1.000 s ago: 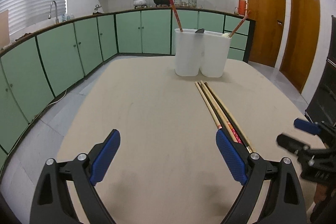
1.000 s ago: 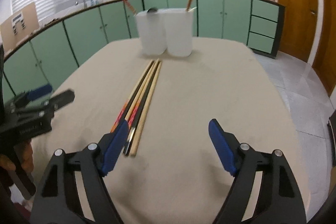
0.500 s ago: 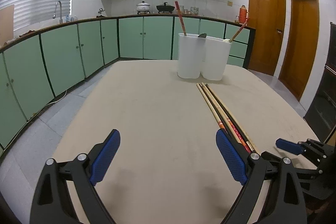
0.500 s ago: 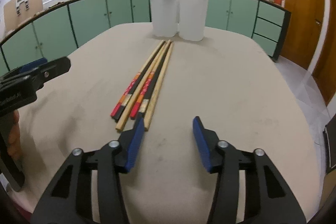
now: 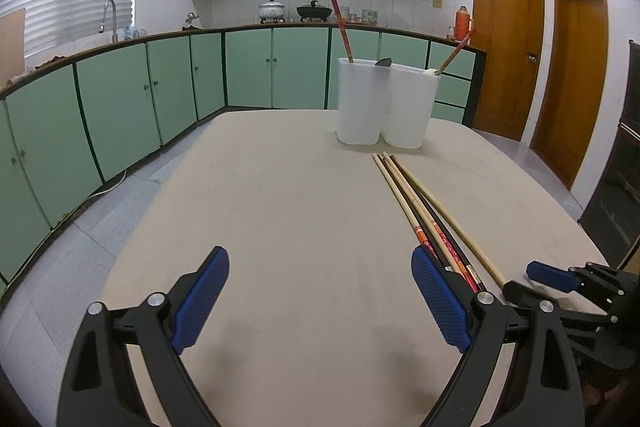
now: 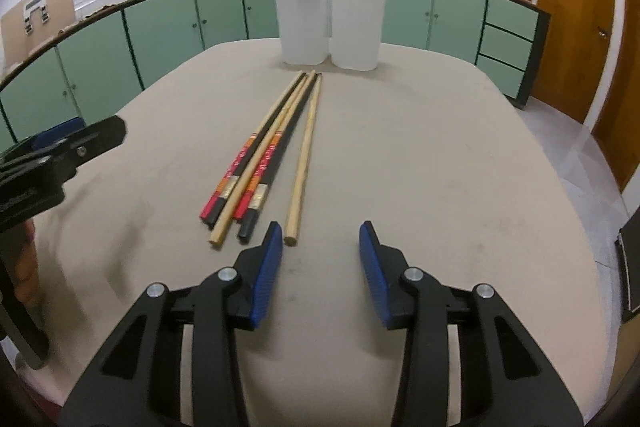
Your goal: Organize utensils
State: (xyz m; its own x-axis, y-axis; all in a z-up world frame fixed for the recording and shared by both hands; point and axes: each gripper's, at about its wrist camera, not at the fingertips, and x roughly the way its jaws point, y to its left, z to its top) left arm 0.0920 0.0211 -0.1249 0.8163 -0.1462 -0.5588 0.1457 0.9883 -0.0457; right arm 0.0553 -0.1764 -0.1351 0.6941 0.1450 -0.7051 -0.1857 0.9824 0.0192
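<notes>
We are holding the right gripper [image 6: 320, 255] low over the table [image 6: 440, 147], its jaws partly apart after just closing in, with nothing between them. Just past its left pad the near ends of the chopsticks [image 6: 272, 155] are lying: two plain wooden ones and two black ones with red bands, bunched side by side and running away from us. The right view is showing those banded ends plainly; in the left view our own pad is hiding them. The left gripper [image 5: 320, 291] is standing wide apart over bare table, the chopsticks [image 5: 416, 203] passing just outside its right pad. Farther off, two white bins [image 6: 330, 23] are standing touching each other, each holding a chopstick; the left one is also showing a spoon [image 5: 383, 62].
</notes>
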